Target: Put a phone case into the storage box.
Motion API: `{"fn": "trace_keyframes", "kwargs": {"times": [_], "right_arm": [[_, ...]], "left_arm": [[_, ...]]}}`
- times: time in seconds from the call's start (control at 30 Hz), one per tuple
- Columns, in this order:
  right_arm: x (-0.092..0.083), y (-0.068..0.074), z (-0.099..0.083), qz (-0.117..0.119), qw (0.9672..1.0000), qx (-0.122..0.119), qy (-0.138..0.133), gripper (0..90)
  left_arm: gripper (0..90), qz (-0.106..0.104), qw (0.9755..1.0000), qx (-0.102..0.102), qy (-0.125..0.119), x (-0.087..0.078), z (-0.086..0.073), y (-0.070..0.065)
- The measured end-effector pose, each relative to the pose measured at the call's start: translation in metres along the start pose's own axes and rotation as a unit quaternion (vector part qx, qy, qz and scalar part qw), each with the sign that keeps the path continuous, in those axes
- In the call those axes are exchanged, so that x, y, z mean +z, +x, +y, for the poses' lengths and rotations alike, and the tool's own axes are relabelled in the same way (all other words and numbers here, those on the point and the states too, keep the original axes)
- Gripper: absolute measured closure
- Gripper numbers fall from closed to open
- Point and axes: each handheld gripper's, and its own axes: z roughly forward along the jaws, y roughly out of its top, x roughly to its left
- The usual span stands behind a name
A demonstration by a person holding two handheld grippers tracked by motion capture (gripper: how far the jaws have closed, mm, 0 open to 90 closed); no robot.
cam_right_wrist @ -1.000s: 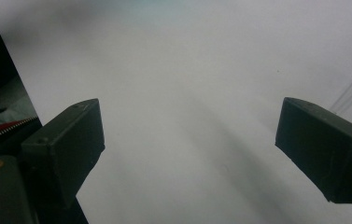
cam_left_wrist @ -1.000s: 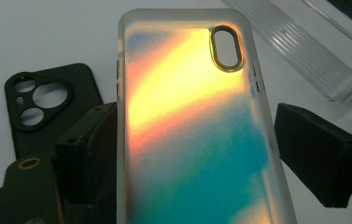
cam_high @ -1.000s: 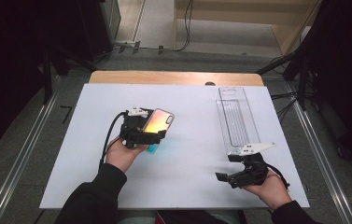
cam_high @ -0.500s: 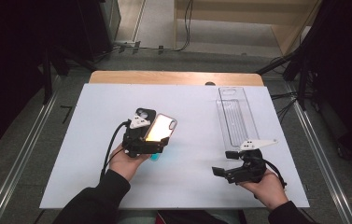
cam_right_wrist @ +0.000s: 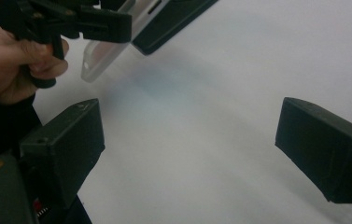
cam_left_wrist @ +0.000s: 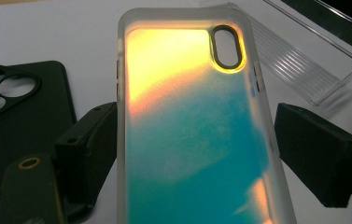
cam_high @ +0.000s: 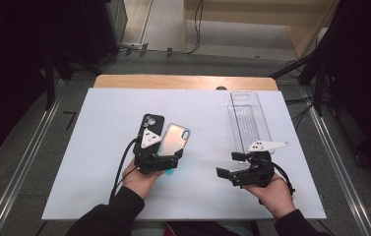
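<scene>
The case (cam_left_wrist: 197,140) in the left hand-held gripper (cam_high: 166,160) looks like soft plastic, its rim frosted and translucent, its back an iridescent sheen running from glossy orange-yellow to teal. Beside it the black case (cam_left_wrist: 19,116) is matt, dull, no shine. The jaw pads are matt black, rubbery-looking blocks with slightly rough edges. The tray (cam_high: 248,120) is clear hard plastic, ribbed along its floor, glinting at the walls. The desk (cam_high: 99,128) wears a smooth, pale, matt sheet; a strip of bare wood (cam_high: 183,81) shows at the far edge. The right hand-held gripper (cam_high: 228,174) is matt black plastic too.
</scene>
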Motion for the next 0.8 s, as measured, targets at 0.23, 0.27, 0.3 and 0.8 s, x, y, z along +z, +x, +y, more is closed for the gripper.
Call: {"fn": "trace_keyframes", "kwargs": {"times": [0.23, 0.27, 0.3, 0.8], "right_arm": [[0.009, 0.005, 0.014, 0.001, 0.9999, 0.010, -0.011, 6.5], [0.009, 0.005, 0.014, 0.001, 0.9999, 0.010, -0.011, 6.5], [0.010, 0.005, 0.016, 0.002, 0.9998, 0.011, -0.014, 6.5], [0.024, 0.009, 0.038, 0.005, 0.9993, 0.024, -0.030, 7.0]], "left_arm": [[16.8, -0.017, 0.9996, 0.007, -0.021, 0.001, -0.005, -0.006], [16.8, -0.016, 0.9995, 0.011, -0.024, 0.001, -0.006, -0.006], [16.7, -0.017, 0.9995, 0.010, -0.027, 0.001, -0.006, -0.006], [16.8, -0.025, 0.9990, 0.012, -0.037, 0.006, -0.016, -0.018]]}}
